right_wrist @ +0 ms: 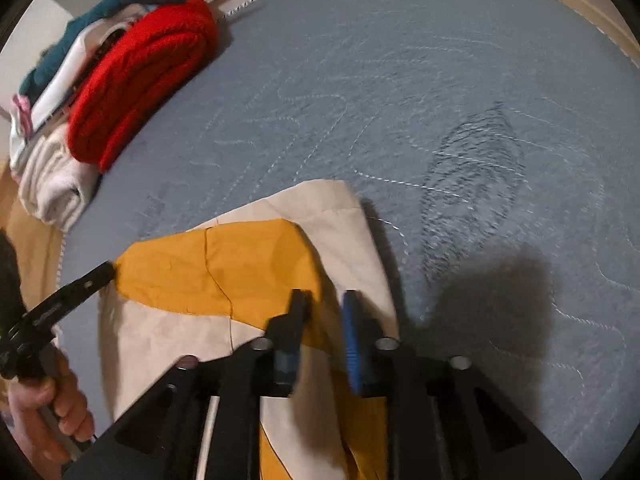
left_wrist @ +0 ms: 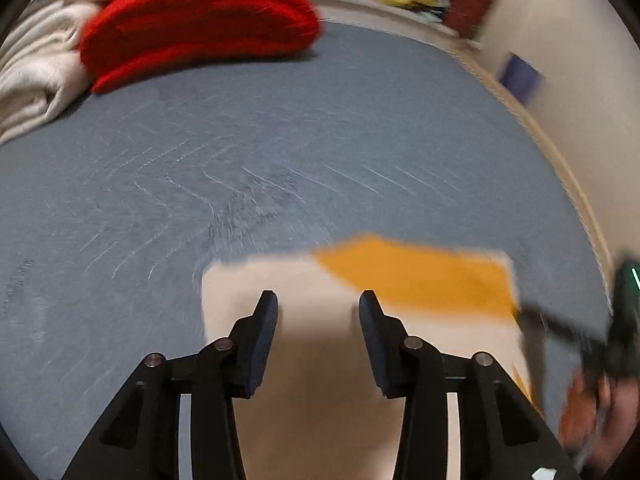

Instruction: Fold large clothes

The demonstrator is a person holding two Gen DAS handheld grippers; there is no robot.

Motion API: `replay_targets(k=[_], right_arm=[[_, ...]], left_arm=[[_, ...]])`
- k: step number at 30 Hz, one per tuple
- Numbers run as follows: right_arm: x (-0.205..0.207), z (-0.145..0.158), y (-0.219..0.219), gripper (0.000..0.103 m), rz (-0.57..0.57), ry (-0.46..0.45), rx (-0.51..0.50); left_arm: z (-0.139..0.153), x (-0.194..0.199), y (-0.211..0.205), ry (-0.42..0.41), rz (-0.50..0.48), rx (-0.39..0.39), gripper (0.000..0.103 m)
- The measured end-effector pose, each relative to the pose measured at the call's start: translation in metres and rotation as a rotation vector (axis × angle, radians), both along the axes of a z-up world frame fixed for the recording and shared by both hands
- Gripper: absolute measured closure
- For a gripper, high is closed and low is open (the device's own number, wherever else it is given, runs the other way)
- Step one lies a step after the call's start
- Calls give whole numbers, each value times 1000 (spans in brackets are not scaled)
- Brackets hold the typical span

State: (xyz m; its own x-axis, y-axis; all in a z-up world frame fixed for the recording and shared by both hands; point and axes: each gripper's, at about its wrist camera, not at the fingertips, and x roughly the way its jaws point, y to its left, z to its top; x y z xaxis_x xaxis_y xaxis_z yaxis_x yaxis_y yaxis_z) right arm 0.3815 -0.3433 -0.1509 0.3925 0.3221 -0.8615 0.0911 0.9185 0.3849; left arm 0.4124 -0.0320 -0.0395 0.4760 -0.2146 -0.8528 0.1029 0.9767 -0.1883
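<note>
With the right gripper (right_wrist: 323,300) narrowly parted over the garment (right_wrist: 248,272), gripping nothing I can make out, and the left gripper (left_wrist: 318,300) half open and empty above it, the cream-and-mustard garment, folded low-centre on the blue bed (right_wrist: 440,80), could snag and unfold.

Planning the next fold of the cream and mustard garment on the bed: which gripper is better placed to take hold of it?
Probably right: the right gripper sits low over the garment; the left gripper hangs open above it.
</note>
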Motion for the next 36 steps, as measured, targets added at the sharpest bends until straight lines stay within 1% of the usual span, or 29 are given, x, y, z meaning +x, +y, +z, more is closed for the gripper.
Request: replay_targets(k=[1, 2, 3, 4, 5, 7, 8, 9, 10, 11, 12, 13, 14, 16, 17, 18, 20, 21, 23, 24, 25, 27, 29, 31, 32, 33, 34, 36], right_arm=[[-5, 7, -3, 70, 17, -12, -2], [-11, 15, -2, 68, 52, -27, -14], [-17, 23, 0, 63, 91, -36, -26], [-25, 26, -2, 58, 129, -38, -32], [-35, 29, 1, 57, 186, -34, -27], [-53, 26, 10, 56, 291, 6, 5], [-65, 21, 17, 56, 348, 39, 5], [-76, 13, 24, 56, 395, 76, -35], [-88, 1, 31, 56, 434, 118, -121], [-99, -11, 34, 56, 456, 155, -179], [-109, -21, 34, 56, 465, 191, -188], [-114, -24, 32, 56, 458, 210, -172], [-117, -25, 30, 56, 446, 229, -159], [-121, -21, 27, 55, 434, 252, -159], [-122, -18, 27, 55, 436, 263, -171], [-122, -13, 26, 54, 437, 263, -186], [-118, -3, 25, 53, 425, 237, -198], [-114, 2, 25, 52, 404, 217, -189], [-112, 3, 22, 51, 361, 181, -130], [-105, 1, 24, 49, 334, 173, -91], [-100, -4, 25, 44, 317, 179, -67], [-91, -20, 35, 38, 306, 218, -44], [-85, -37, 37, 33, 297, 239, -33], [-85, -48, 41, 26, 284, 257, -3], [-82, -50, 41, 25, 281, 257, 16], [-79, -50, 42, 25, 284, 254, 31], [-75, -53, 42, 25, 286, 253, 41], [-72, -55, 43, 25, 285, 247, 70]], left_arm=[[7, -27, -2, 2, -56, -4, 60], [10, -54, -4, 11, -107, -11, 57], [9, -74, -6, 30, -140, -20, 57], [6, -93, -6, 54, -167, -37, 56], [0, -111, -7, 80, -191, -61, 56], [-21, -146, -10, 155, -242, -111, 56], [-39, -161, -13, 209, -276, -100, 55], [-51, -174, -15, 216, -299, -52, 54], [-60, -184, -17, 196, -318, 12, 51], [-67, -192, -18, 184, -335, 72, 48], [-69, -195, -18, 192, -342, 97, 47], [-68, -194, -17, 213, -335, 96, 47], [-63, -191, -11, 238, -315, 55, 46], [-56, -183, 4, 257, -283, -37, 46], [-52, -177, 17, 253, -238, -85, 46], [-51, -170, 27, 255, -196, -116, 46], [-49, -157, 56, 255, -71, -226, 44], [-52, -148, 72, 258, -5, -298, 42], [-66, -132, 92, 285, 79, -398, 41], [-72, -127, 95, 301, 95, -422, 41], [-83, -120, 99, 328, 113, -453, 41], [-103, -110, 103, 383, 142, -491, 41], [-122, -101, 105, 423, 161, -546, 34], [-131, -96, 106, 429, 152, -599, 33], [-134, -92, 105, 428, 141, -623, 33], [-137, -91, 104, 425, 129, -651, 32], [-139, -88, 102, 421, 124, -667, 30], [-142, -82, 101, 400, 112, -695, 30]])
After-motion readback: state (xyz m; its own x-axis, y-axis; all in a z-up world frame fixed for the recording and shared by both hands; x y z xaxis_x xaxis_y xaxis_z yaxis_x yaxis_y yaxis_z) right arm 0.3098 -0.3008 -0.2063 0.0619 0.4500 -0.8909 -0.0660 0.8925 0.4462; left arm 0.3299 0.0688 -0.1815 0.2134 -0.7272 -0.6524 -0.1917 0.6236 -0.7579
